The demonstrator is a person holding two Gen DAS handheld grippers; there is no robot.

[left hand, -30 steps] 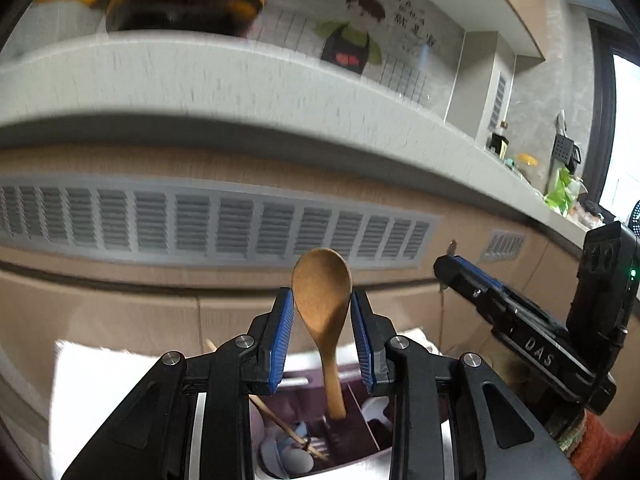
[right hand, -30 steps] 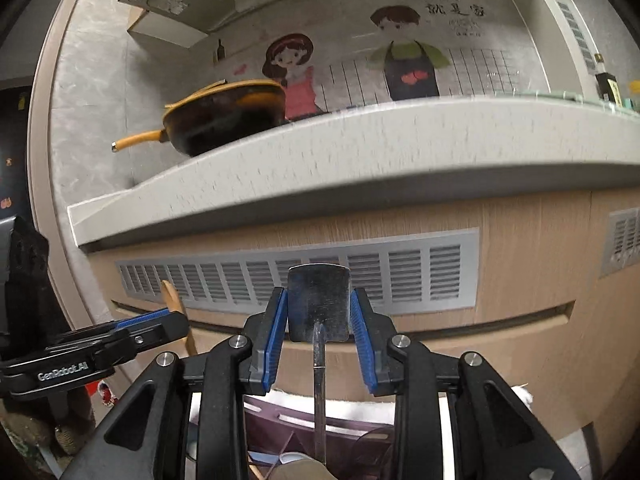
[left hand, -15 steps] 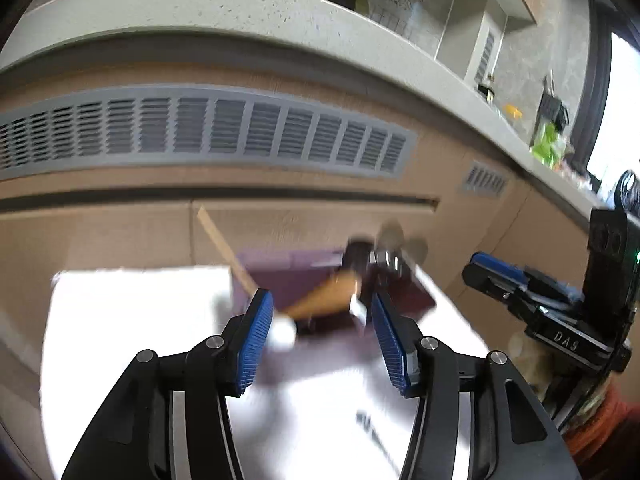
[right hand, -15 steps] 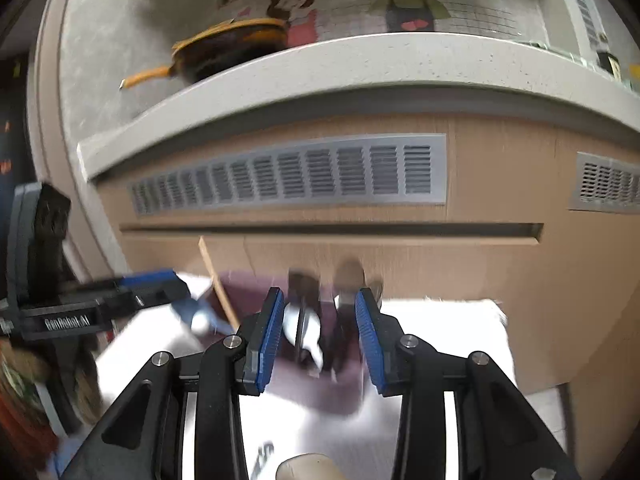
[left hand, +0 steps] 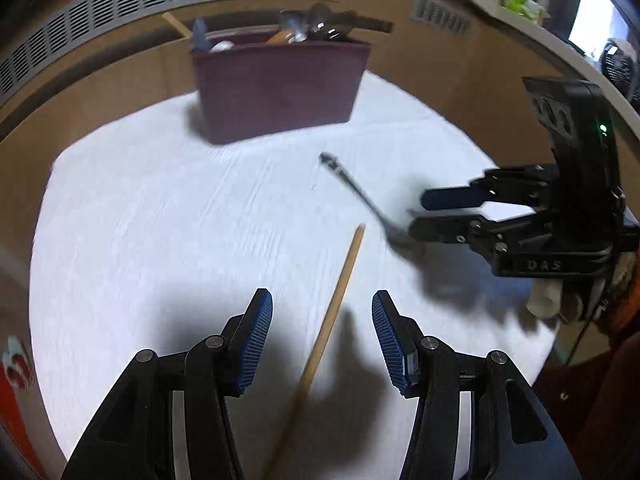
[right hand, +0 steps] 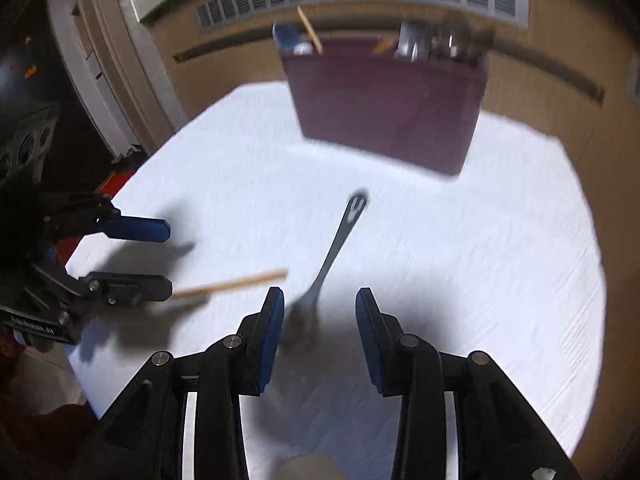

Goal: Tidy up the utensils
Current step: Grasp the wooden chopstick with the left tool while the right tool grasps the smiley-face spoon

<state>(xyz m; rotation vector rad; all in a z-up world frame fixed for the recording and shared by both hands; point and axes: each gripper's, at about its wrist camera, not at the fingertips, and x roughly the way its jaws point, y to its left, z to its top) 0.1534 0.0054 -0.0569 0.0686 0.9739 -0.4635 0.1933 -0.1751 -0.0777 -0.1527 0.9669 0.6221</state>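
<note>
Your left claw (left hand: 322, 336) stands wide open and holds nothing, its jaws either side of a wooden chopstick (left hand: 334, 308) lying on the white bench (left hand: 160, 220). Your right claw (right hand: 320, 328) gapes empty too, over the bowl end of a metal spoon (right hand: 334, 250). Farther back, the maroon utensil holder (left hand: 276, 88) stands against the cabinet, with utensils sticking up out of it.

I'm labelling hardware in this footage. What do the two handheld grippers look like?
Both are black, angular linkage frames with silver pivot pins and blue ribbed pads on the fingers. The right gripper carries "DAS" lettering, a boxy black upright housing with round holes and a green light; an orange sleeve shows behind it. The left gripper has white lettering, too blurred to read surely.
</note>
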